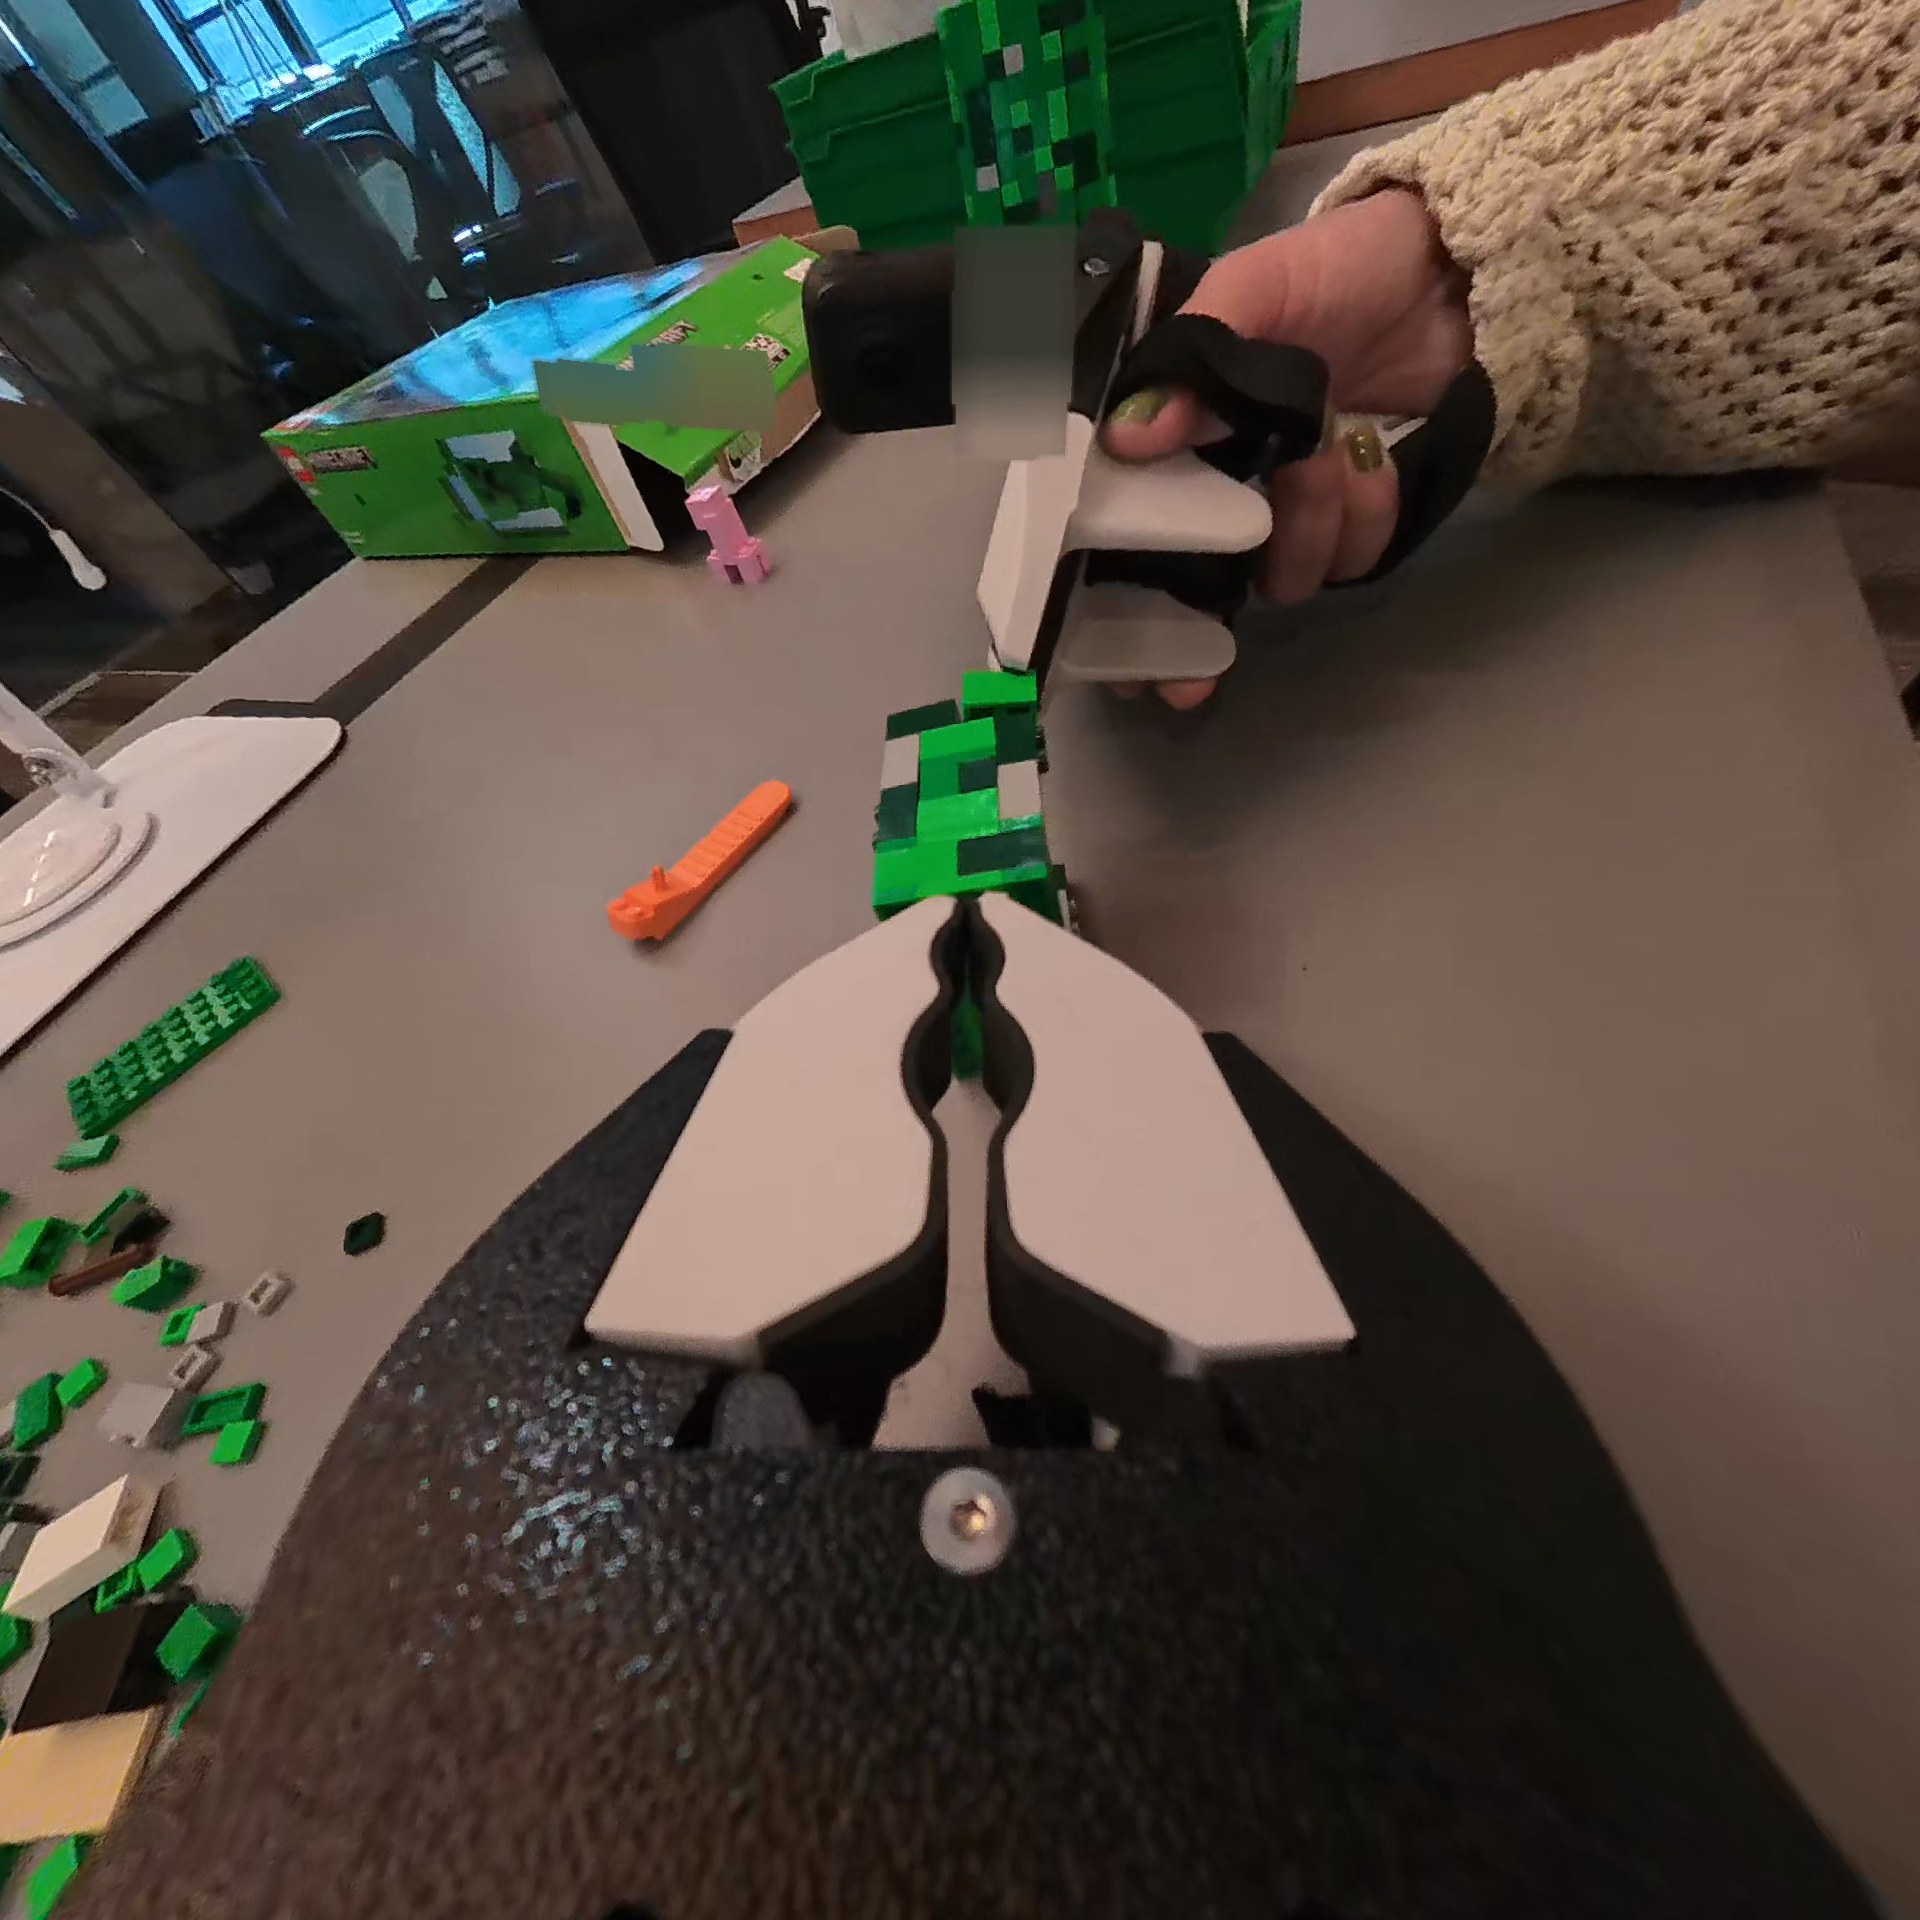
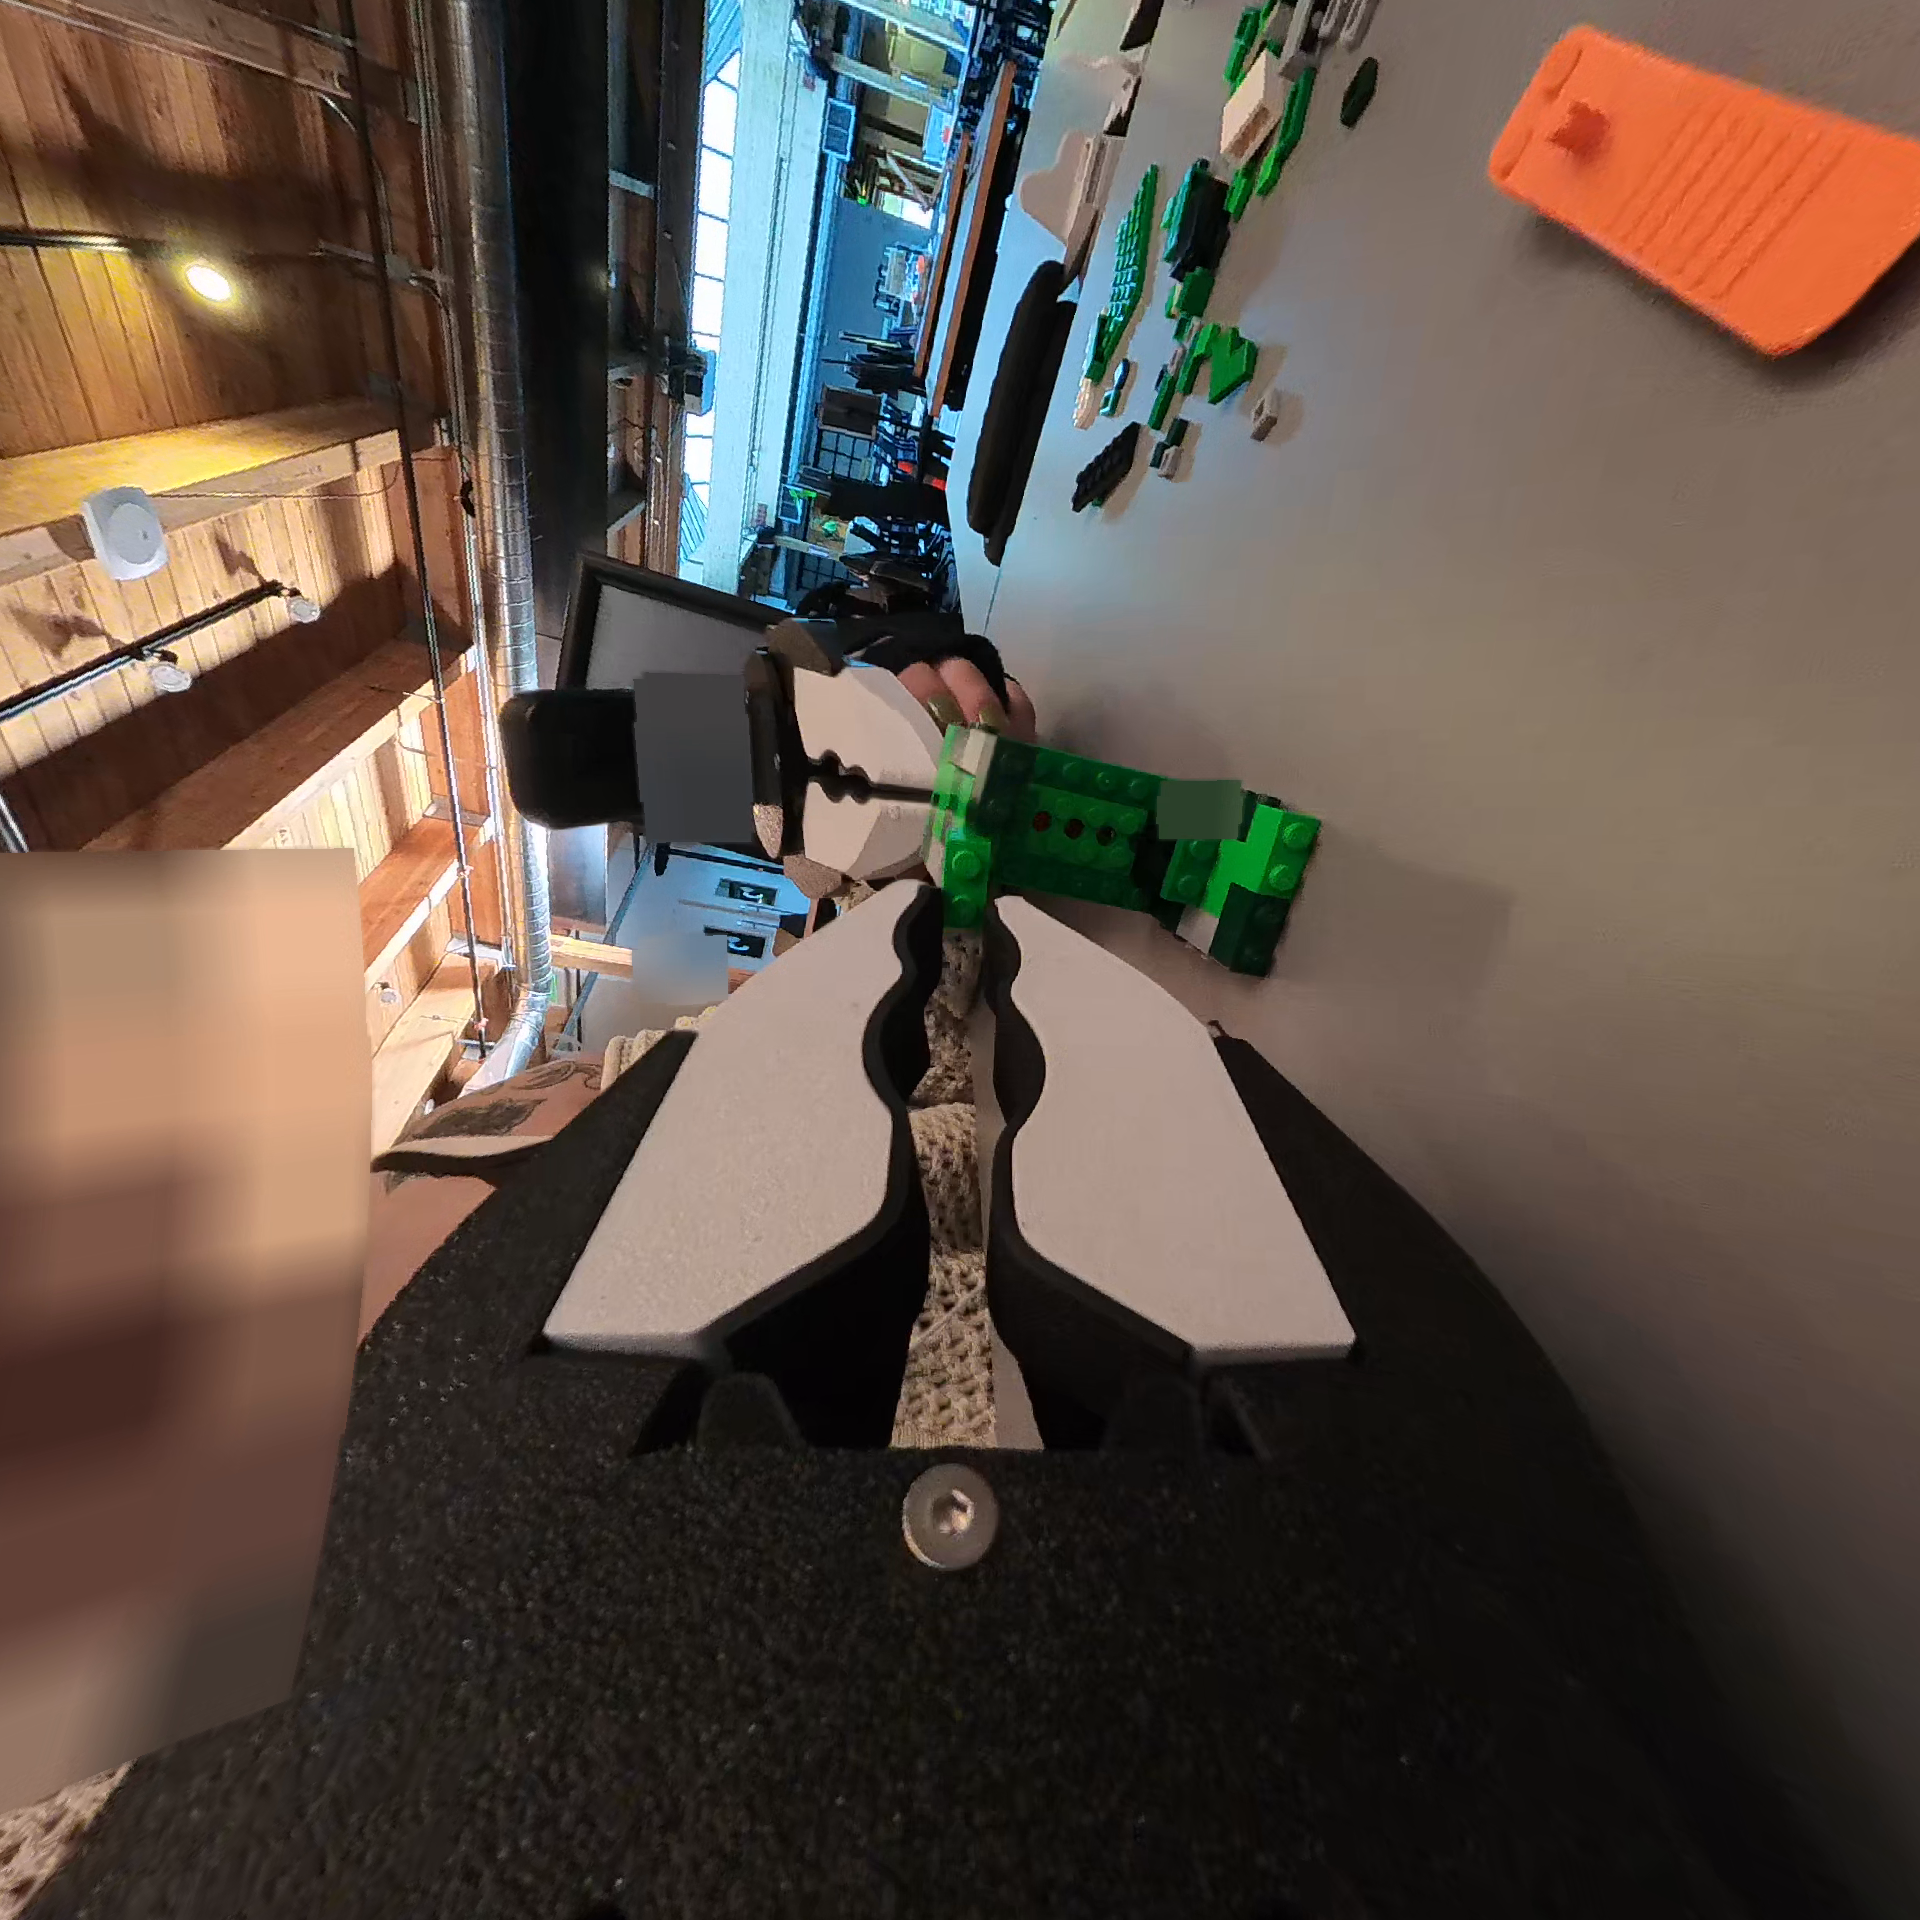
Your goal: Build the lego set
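A green lego assembly (image 1: 961,800) of mixed green, dark green and grey bricks is held just above the grey table (image 1: 1455,1039). My left gripper (image 1: 966,914) is shut on its near end, with a thin green part showing between the fingers. My right gripper (image 1: 1013,655), held by a hand in a knit sleeve, meets its far end from above. In the right wrist view the assembly (image 2: 1101,831) lies beside the table, my right gripper (image 2: 961,904) is closed on a green studded corner, and the left gripper (image 2: 914,800) clamps the other end.
An orange brick separator (image 1: 701,862) lies left of the assembly, also in the right wrist view (image 2: 1714,197). A green plate (image 1: 171,1044) and several loose pieces (image 1: 104,1403) lie at the left. A green box (image 1: 499,436), a pink figure (image 1: 727,530) and a big green build (image 1: 1029,104) stand behind. The gap from one gripper's tips to the other's is roughly 6 cm.
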Motion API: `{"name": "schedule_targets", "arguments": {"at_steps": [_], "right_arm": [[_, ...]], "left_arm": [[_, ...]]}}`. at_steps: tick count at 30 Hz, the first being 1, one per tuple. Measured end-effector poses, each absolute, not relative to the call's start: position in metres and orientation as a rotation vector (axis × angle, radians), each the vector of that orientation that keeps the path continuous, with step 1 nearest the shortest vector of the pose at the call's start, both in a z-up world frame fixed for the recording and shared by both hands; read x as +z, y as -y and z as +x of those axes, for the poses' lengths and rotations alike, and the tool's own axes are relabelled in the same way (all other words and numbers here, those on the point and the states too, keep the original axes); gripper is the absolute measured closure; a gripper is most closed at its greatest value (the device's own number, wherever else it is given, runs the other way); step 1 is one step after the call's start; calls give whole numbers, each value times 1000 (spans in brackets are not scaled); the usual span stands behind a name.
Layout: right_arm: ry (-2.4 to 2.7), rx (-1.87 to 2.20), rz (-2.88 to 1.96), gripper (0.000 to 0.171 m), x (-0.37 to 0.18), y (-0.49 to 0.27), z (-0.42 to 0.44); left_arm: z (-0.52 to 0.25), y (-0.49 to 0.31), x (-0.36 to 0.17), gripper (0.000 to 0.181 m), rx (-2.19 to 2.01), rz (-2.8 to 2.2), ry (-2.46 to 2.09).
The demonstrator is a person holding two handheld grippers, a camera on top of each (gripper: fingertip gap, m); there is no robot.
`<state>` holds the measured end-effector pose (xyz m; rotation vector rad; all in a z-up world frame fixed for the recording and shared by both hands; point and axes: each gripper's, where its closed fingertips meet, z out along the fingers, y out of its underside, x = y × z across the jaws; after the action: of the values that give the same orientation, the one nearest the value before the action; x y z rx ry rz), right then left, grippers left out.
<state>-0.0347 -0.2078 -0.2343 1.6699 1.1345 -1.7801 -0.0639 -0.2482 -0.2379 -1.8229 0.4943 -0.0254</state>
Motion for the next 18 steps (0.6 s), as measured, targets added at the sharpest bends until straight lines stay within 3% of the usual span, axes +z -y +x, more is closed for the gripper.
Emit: {"name": "schedule_targets", "arguments": {"at_steps": [18], "right_arm": [[-1123, -1706, 1684, 165, -238, 206, -38]], "left_arm": [[-67, 247, -242, 181, -14, -1825, -489]]}}
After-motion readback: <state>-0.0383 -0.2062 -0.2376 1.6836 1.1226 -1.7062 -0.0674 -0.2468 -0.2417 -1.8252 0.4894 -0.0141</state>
